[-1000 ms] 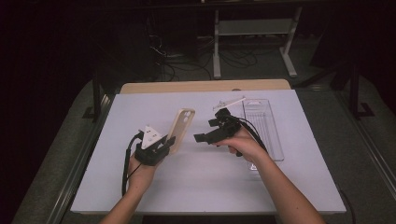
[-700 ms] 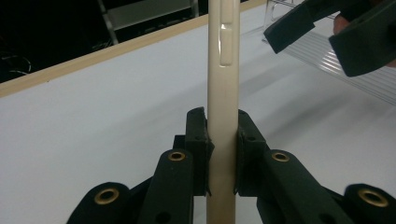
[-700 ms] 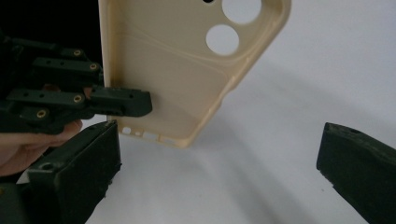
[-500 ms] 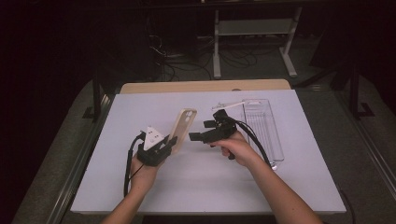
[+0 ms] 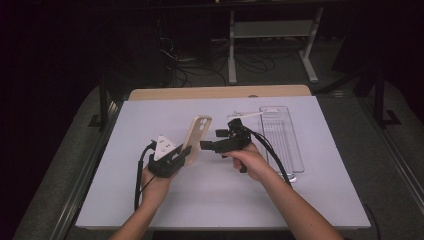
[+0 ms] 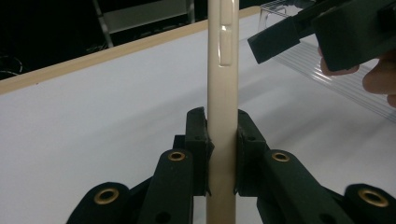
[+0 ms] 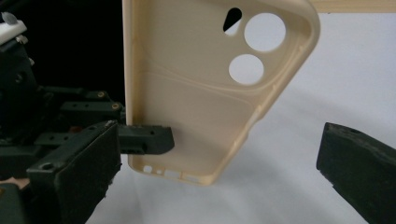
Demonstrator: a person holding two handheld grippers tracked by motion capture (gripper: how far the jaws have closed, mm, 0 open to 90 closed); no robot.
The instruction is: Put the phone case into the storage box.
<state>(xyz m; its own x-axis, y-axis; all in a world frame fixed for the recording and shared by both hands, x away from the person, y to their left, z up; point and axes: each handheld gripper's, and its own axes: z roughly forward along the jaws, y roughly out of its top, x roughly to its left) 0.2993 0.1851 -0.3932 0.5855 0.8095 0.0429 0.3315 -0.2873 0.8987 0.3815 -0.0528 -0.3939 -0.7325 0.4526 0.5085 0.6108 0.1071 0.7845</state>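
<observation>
A beige phone case [image 5: 198, 134] stands upright above the white table. My left gripper [image 5: 184, 156] is shut on its lower end. In the left gripper view the pads [image 6: 198, 140] press both faces of the case [image 6: 222, 93], seen edge-on. My right gripper [image 5: 209, 146] hovers just right of the case with its jaws spread wide, holding nothing. In the right gripper view the case [image 7: 196, 93] shows its hollow inside and camera holes, standing ahead between my open right gripper [image 7: 219, 144] jaws. The left gripper's pad [image 7: 145, 139] clamps the case's bottom corner.
A clear plastic tray [image 5: 280, 137] lies on the white table [image 5: 150, 115] to the right, behind the right hand. A wooden strip [image 5: 220, 92] edges the table's far side. Cables trail from both grippers toward the person.
My right gripper has drifted a little to the left, closer to the case. The left gripper and the case have stayed put.
</observation>
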